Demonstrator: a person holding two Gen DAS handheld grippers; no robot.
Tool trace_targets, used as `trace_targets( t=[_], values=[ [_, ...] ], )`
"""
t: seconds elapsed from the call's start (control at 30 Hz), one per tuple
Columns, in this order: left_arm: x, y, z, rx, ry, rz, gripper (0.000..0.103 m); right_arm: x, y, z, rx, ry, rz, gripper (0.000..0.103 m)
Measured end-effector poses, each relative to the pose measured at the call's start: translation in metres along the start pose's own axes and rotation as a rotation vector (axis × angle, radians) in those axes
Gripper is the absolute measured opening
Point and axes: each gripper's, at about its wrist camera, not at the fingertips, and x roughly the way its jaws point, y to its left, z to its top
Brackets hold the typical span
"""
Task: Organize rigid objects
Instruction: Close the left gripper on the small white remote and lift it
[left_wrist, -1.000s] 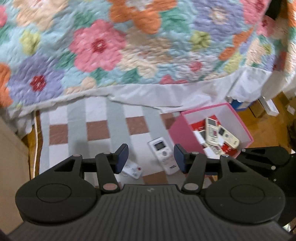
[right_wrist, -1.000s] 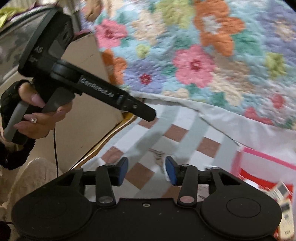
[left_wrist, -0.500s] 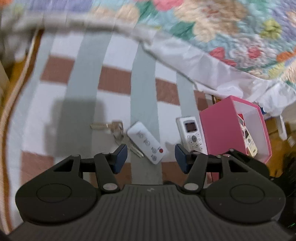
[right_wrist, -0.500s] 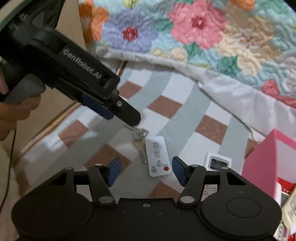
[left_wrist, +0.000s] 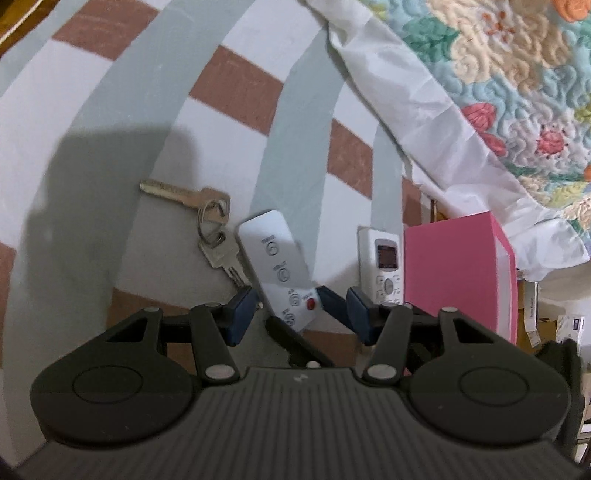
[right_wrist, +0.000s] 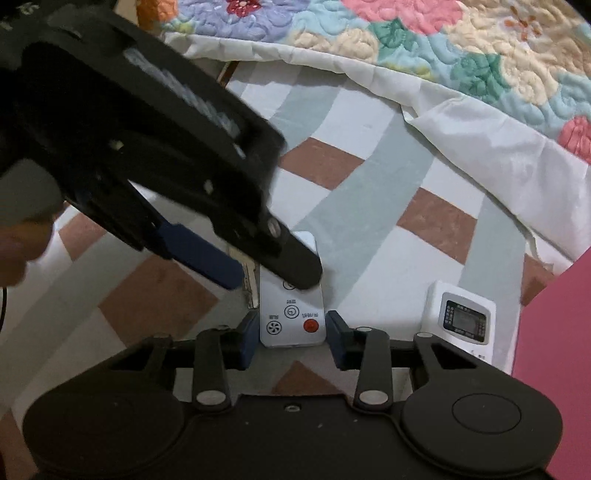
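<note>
Checked in grey, white and brown, our mat (left_wrist: 303, 122) carries the slim white remote (right_wrist: 291, 314) by the keys (left_wrist: 216, 236), near the pink box (left_wrist: 454, 273). Our right gripper (right_wrist: 291, 334) has been closing, pads flanking the remote's end, not pressing. Our left gripper (left_wrist: 297, 315) hangs open. We judge pickup underway; next, pinch, lift, box it.

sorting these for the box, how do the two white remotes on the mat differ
The slim remote is flat, with a red button and no screen; the thick remote has a display. The slim remote lies between the right gripper pads, beside the keys; the thick remote lies untouched next to the pink box. Both are white and face up.
</note>
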Motion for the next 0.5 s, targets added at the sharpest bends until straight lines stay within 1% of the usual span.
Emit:
trace_targets(
  t=[0.1, 0.2, 0.33, 0.37, 0.4, 0.43, 0.47, 0.5],
  values=[
    [0.004, 0.003, -0.002, -0.019, 0.002, 0.019, 0.053, -0.003, -0.005, -0.002, 0.134, 0.016, 0.02, 0.044],
    [0.003, 0.006, -0.003, -0.041, -0.001, 0.01, 0.053, -0.009, -0.014, -0.009, 0.301, 0.027, 0.067, 0.044],
    [0.005, 0.009, -0.006, -0.063, -0.004, 0.0, 0.052, -0.018, -0.024, -0.023, 0.481, 0.041, 0.177, 0.044],
    [0.005, 0.008, -0.007, -0.062, -0.004, -0.001, 0.05, -0.02, -0.024, -0.028, 0.506, 0.039, 0.194, 0.044],
    [0.006, 0.007, -0.009, -0.056, -0.004, 0.004, 0.039, -0.021, -0.025, -0.032, 0.519, 0.036, 0.205, 0.044],
    [0.007, 0.007, -0.01, -0.049, 0.004, 0.008, 0.031, -0.022, -0.025, -0.036, 0.525, 0.029, 0.214, 0.044],
    [0.01, 0.008, -0.012, -0.049, 0.019, 0.018, 0.02, -0.023, -0.025, -0.039, 0.529, 0.019, 0.22, 0.044],
    [0.013, 0.009, -0.015, -0.054, 0.034, 0.025, 0.014, -0.023, -0.026, -0.041, 0.534, 0.013, 0.228, 0.044]
  ],
)
